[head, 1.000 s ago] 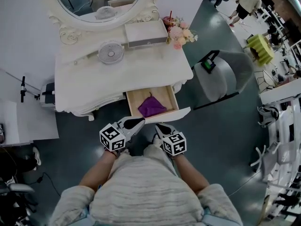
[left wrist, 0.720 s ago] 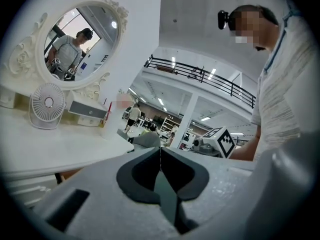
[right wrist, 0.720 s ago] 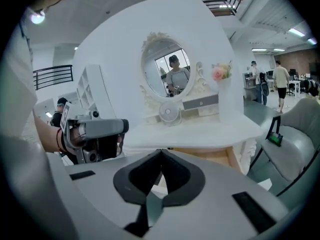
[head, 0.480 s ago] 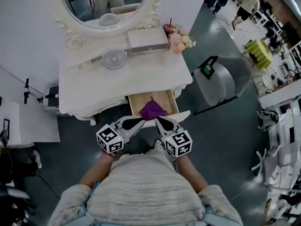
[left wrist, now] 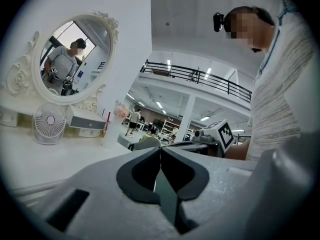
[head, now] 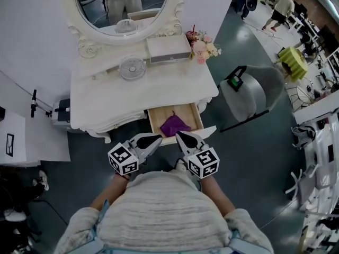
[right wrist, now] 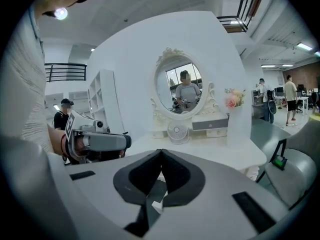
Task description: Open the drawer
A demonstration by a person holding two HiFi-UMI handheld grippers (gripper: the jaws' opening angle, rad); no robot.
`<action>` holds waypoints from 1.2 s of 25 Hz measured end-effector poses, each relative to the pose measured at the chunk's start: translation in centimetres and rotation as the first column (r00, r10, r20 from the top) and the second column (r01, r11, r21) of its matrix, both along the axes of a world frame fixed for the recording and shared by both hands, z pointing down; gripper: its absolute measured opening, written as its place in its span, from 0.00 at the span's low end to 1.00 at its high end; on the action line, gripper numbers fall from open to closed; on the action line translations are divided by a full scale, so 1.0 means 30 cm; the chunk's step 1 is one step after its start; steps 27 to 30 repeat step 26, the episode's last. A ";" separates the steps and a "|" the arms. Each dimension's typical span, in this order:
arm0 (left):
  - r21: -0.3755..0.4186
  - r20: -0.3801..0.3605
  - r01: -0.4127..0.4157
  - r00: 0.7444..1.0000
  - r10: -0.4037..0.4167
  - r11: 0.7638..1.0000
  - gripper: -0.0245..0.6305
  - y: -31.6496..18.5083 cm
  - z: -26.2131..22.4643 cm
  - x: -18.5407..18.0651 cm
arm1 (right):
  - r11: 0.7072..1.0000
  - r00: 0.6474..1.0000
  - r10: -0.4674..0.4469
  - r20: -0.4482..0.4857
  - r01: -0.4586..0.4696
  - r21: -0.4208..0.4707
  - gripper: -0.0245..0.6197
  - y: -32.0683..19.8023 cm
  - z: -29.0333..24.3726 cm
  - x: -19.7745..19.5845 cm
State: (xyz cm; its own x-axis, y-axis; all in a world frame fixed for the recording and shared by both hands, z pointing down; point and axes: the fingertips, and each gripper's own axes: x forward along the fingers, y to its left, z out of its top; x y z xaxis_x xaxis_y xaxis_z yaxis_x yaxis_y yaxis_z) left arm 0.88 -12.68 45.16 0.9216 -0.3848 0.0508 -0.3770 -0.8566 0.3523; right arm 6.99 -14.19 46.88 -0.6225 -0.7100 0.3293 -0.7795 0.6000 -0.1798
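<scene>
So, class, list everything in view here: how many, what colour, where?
dressing table: one, white, against the wall
mirror: one, oval, white frame, at the table's back
fan: one, white, on the tabletop below the mirror
box: one, white with grey front, right of the fan
flowers: one bunch, pink, tabletop's right back corner
drawer: one, wooden inside, standing open
cloth: one, purple, in the drawer
grey rounded object: one, on the floor right of the table
left gripper: one, white, shut, empty, before the drawer
right gripper: one, white, shut, empty, before the drawer

The drawer (head: pixel 159 116) front is partly hidden by the right tool (head: pixel 180 135) (mirror (head: pixel 123 7) cropped at top).
</scene>
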 end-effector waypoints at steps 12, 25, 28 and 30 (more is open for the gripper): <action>0.010 0.000 0.022 1.000 -0.022 1.000 0.06 -0.009 -0.013 -0.021 | 1.000 1.000 -0.020 0.009 0.020 0.004 0.05 0.004 -0.025 -0.017; 0.008 -0.002 0.028 1.000 -0.028 1.000 0.06 -0.011 -0.013 0.004 | 0.999 0.998 -0.052 0.017 0.052 -0.012 0.05 -0.018 -0.027 -0.018; 0.008 -0.002 0.029 1.000 -0.029 1.000 0.06 -0.013 -0.013 0.005 | 0.998 0.998 -0.055 0.016 0.055 -0.013 0.05 -0.019 -0.026 -0.019; 0.008 -0.002 0.029 1.000 -0.029 1.000 0.06 -0.013 -0.013 0.005 | 0.998 0.998 -0.055 0.016 0.055 -0.013 0.05 -0.019 -0.026 -0.019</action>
